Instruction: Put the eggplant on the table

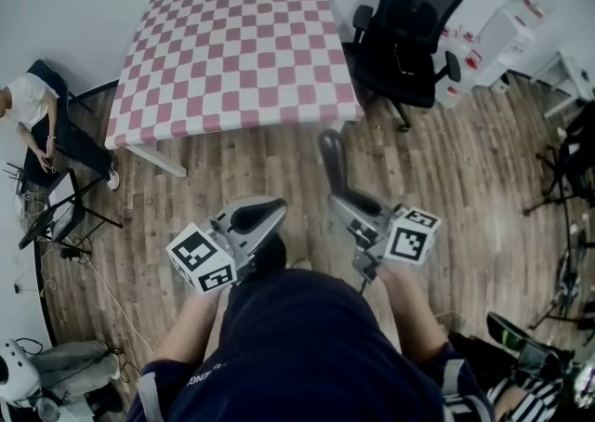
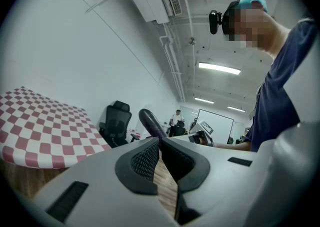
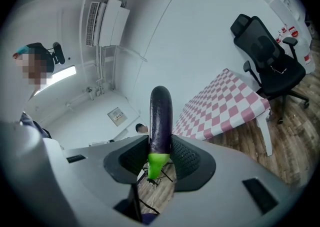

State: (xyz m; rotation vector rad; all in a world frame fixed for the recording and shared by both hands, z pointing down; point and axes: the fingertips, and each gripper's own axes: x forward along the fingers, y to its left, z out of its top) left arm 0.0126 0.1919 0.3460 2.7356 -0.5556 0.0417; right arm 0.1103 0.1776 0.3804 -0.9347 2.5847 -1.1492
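Note:
A dark purple eggplant with a green stem end stands upright between the pads of my right gripper, which is shut on its lower part. In the right gripper view the eggplant rises above the jaws of that gripper. The table, covered in a pink-and-white checked cloth, lies ahead of both grippers, past a strip of wooden floor. My left gripper is shut with nothing in it, its pad tips touching in its own view. There the eggplant shows just beyond them.
A black office chair stands right of the table, with white boxes behind it. A person sits at the far left beside a stand and cables. Tripods and gear line the right edge.

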